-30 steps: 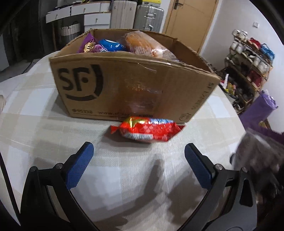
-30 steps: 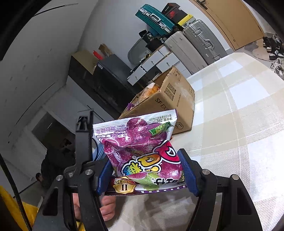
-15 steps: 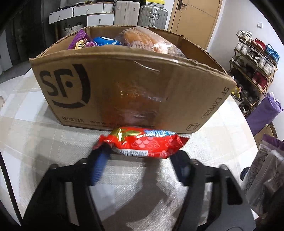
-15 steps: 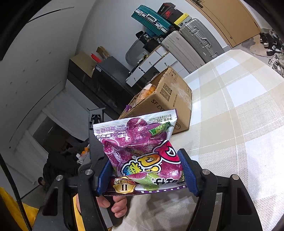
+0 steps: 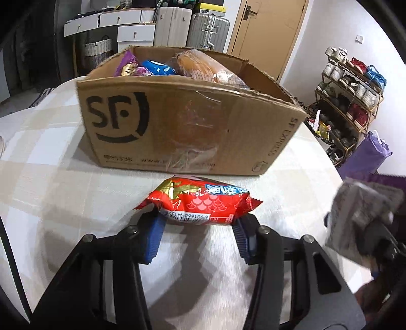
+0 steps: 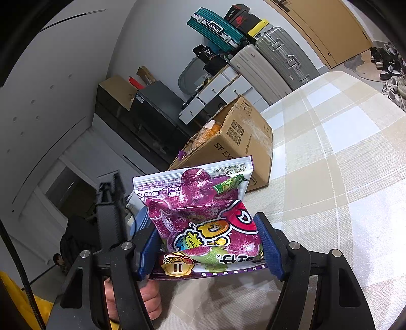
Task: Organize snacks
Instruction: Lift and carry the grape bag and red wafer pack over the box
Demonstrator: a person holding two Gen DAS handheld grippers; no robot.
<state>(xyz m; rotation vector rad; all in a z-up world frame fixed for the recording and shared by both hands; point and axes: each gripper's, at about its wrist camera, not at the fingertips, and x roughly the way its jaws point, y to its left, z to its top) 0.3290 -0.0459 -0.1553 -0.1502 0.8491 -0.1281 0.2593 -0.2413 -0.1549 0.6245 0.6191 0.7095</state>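
Note:
My left gripper (image 5: 198, 228) is shut on a red snack packet (image 5: 200, 201) and holds it just above the checked tablecloth, in front of the brown SF cardboard box (image 5: 177, 127). The box holds several snacks, among them a purple pack, a blue one and an orange bag (image 5: 203, 66). My right gripper (image 6: 210, 243) is shut on a purple gummy bag (image 6: 203, 210), held up above the table; the box (image 6: 236, 142) lies beyond it. The right gripper and its bag show blurred at the right edge of the left wrist view (image 5: 365, 220).
The round table (image 5: 50, 177) carries a beige checked cloth (image 6: 342, 165). Suitcases (image 5: 192, 28), white drawers (image 5: 119, 22) and a door stand behind the box. A shoe rack (image 5: 350, 101) and a purple bag (image 5: 365, 157) stand to the right, off the table.
My left gripper moved forward and closed on the red packet, then lifted it back from the box. The right gripper kept holding the purple bag, shifting only slightly.

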